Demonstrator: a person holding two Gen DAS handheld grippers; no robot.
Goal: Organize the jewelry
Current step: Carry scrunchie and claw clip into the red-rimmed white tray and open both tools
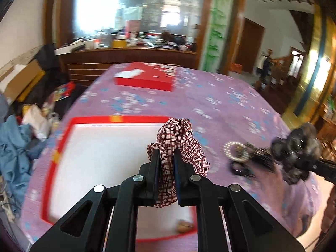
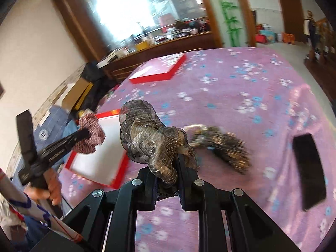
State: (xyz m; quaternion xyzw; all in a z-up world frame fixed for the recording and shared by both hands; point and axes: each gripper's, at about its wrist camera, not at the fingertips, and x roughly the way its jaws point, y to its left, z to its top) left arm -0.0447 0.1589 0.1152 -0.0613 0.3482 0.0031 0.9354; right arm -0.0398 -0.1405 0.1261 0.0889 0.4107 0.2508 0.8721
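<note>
- Your left hand-held gripper (image 1: 166,159), clenched on the red-checked fabric scrunchie (image 1: 178,142), hangs over the red-rimmed white tray (image 1: 63,145): nearer.
- Your right hand-held gripper (image 2: 168,168), grasping the bronze mesh scrunchie (image 2: 147,134), sits beside the tray's right edge.

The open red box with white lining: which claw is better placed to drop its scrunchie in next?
Left. The left claw holds the plaid scrunchie directly over the open red box.

Purple floral cloth (image 2: 231,88) covers desk. Flat black slab, possibly phone (image 2: 309,171), lies on cloth at right. Wooden sideboard (image 1: 130,55) beyond desk, cluttered top, large mirror (image 1: 136,10) above. Cardboard boxes (image 1: 20,82) by left wall. Blue garment heap (image 1: 14,145) lower left.
</note>
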